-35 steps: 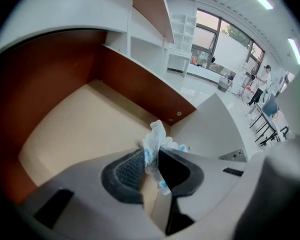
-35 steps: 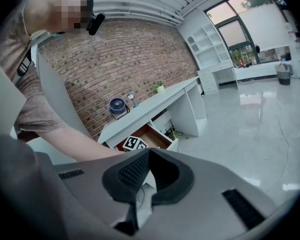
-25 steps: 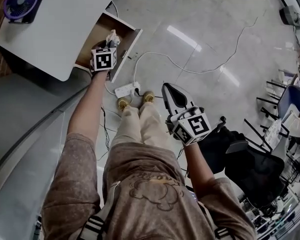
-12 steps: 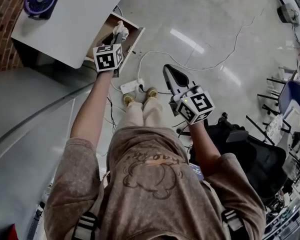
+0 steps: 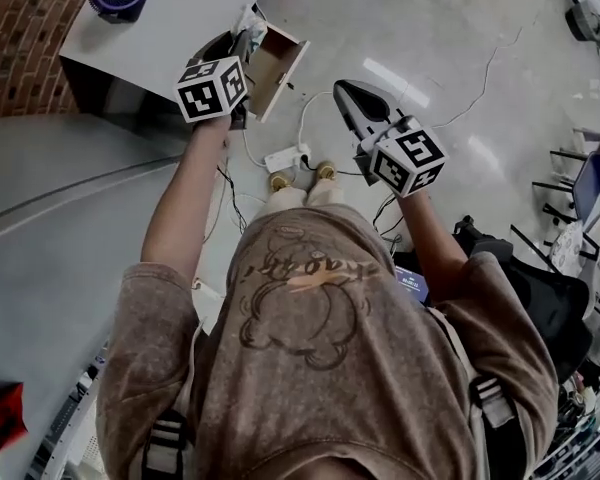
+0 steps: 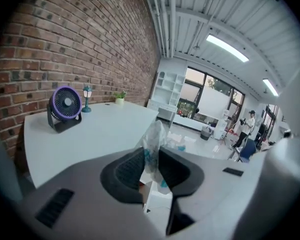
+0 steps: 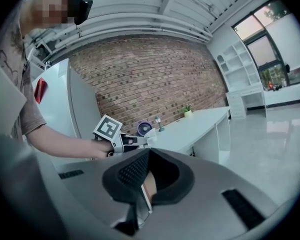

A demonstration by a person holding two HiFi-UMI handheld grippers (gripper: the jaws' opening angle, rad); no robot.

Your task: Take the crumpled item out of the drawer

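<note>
Left hand-held gripper (image 5: 242, 48) is up beside the white tabletop (image 5: 180, 13), and its jaws are pinched nearly together on the crumpled item (image 5: 248, 22). It is a whitish, scrunched wrapper with blue marks, and it pokes out past the pads. Looking along the jaws in the left gripper view, the crumpled item (image 6: 153, 143) sits squarely between the dark ribbed pads (image 6: 130, 170), gripped on both sides, with the tabletop (image 6: 95, 134) spread out beyond. A purple fan (image 6: 65, 105) stands on that tabletop against the brick wall (image 6: 75, 39). From the head view the wooden drawer (image 5: 280, 63) hangs open just right of the gripper, and the wrapper is out of it, in the air near the tabletop's edge. The right hand-held gripper (image 5: 344, 92) is held well apart over the floor (image 5: 450, 58), jaws together with nothing in them. The right gripper view shows those pads (image 7: 132, 171) meeting at the tips. Down by the person's feet lies a white power strip (image 5: 283, 158).
</note>
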